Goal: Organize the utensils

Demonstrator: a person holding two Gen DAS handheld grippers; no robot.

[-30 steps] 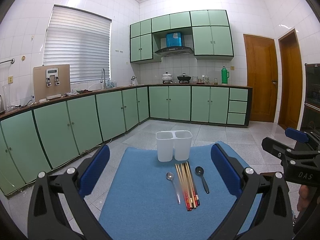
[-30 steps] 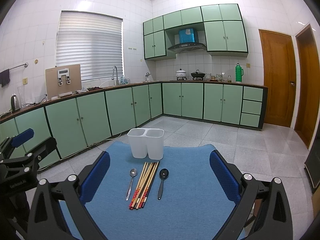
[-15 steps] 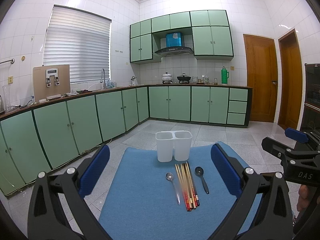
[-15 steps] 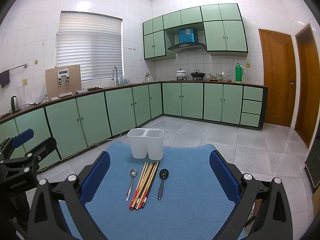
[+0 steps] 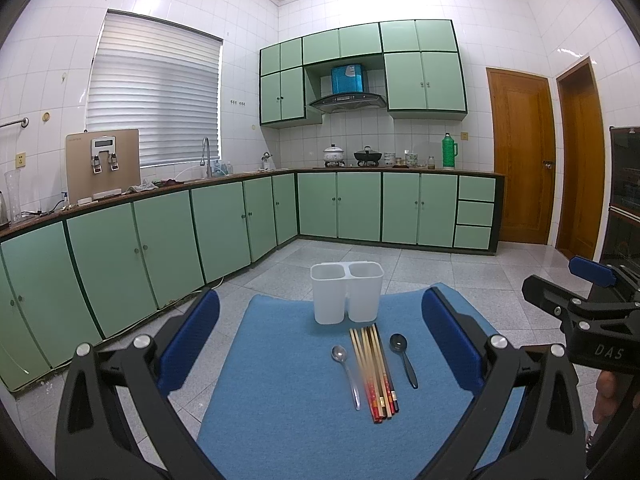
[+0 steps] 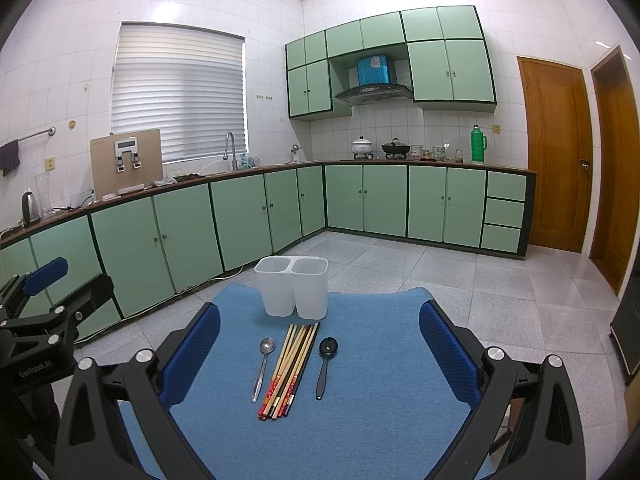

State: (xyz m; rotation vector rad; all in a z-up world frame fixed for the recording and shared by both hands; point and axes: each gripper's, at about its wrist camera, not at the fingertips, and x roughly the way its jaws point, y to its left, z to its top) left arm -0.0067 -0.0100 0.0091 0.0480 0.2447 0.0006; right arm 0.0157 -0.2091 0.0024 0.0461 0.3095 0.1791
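Wooden chopsticks (image 6: 291, 368) with red ends lie bundled on a blue mat (image 6: 368, 400), centred ahead of the right claw (image 6: 319, 344), whose jaws stand wide and empty. A silver spoon (image 6: 264, 364) lies just left of them, a black spoon (image 6: 325, 362) just right. Beyond stands a white two-compartment holder (image 6: 292, 290). The left claw (image 5: 320, 342) is likewise spread wide, holding nothing.
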